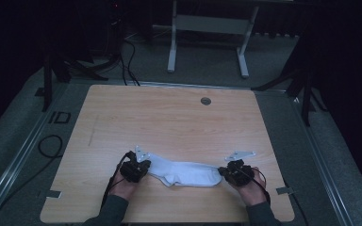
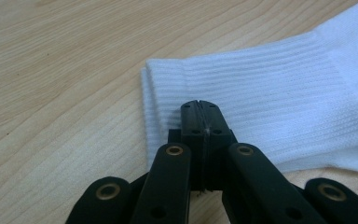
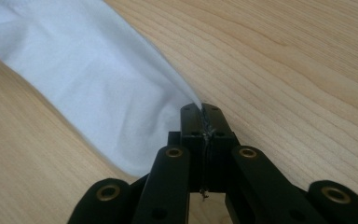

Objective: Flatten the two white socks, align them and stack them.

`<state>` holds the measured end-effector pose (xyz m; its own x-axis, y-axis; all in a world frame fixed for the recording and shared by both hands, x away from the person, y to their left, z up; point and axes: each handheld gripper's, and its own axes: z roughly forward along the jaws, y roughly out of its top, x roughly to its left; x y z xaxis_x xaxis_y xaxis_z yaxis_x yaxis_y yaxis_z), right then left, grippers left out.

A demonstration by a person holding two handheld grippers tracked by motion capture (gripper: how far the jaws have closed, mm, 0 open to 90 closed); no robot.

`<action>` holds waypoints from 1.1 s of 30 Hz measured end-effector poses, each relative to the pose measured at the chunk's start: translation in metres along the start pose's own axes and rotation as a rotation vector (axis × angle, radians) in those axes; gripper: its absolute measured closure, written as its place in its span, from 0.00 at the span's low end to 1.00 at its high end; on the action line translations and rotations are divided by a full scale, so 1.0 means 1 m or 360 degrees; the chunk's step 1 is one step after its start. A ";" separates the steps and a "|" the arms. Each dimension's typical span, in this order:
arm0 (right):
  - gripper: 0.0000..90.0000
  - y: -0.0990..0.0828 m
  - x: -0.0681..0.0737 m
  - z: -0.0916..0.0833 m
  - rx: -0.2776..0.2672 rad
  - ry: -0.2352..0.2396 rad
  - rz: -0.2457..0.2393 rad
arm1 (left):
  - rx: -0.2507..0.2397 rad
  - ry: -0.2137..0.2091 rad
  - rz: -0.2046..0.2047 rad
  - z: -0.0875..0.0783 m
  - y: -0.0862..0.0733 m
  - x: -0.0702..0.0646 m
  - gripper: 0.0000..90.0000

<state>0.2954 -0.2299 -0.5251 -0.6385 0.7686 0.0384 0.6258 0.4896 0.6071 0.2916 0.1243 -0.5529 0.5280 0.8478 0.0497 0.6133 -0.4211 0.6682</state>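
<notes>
Forearms in dark sleeves came in over the near edge of the table [image 1: 122,108], each hand carrying a black gripper. The left gripper [image 1: 135,170] had its jaws fully closed on the ribbed cuff of a white sock [image 1: 184,173]; in the left gripper view the jaw tips met with the cuff's folded edge pinched between them [image 2: 199,109]. The right gripper [image 1: 235,173] was likewise clamped shut, and the right gripper view showed a thin fold of the smooth toe end drawn up into its jaws [image 3: 204,112].

Between the two grippers the sock lay stretched across the near part of the table, cuff to the left, toe to the right, its heel bulging toward the near edge. It rested on the wood along most of its length and lifted slightly at the right end.

The tabletop was pale wood with a fine, wavy grain, bare beyond the sock. A faint dark streak [image 1: 92,132] marked its left side, and a round grey cable port [image 1: 206,100] sat near the far edge.

Past the table the room was dim. Grey carpet [image 1: 207,59] covered the floor, black cables [image 1: 127,56] trailed at the far left, and the white legs of another desk [image 1: 172,47] stood at the back.
</notes>
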 end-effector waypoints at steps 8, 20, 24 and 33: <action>0.79 -0.001 0.001 0.002 -0.0012 0.0134 0.0012 | 0.0001 0.0004 -0.0018 -0.001 -0.001 -0.001 1.00; 0.59 -0.001 -0.019 -0.005 -0.0142 0.0095 0.0130 | -0.0090 -0.0111 -0.0020 -0.008 -0.002 0.002 0.89; 0.59 0.001 -0.021 -0.003 -0.0127 0.0077 0.0127 | -0.0130 -0.0114 -0.0020 -0.012 -0.001 0.002 0.88; 0.59 0.004 -0.025 0.003 -0.0119 0.0067 0.0129 | -0.0161 -0.0028 -0.0097 -0.018 -0.004 0.021 0.85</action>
<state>0.3152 -0.2463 -0.5263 -0.6064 0.7857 0.1223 0.6422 0.3932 0.6580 0.2895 0.1494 -0.5414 0.5021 0.8648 -0.0058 0.5828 -0.3334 0.7411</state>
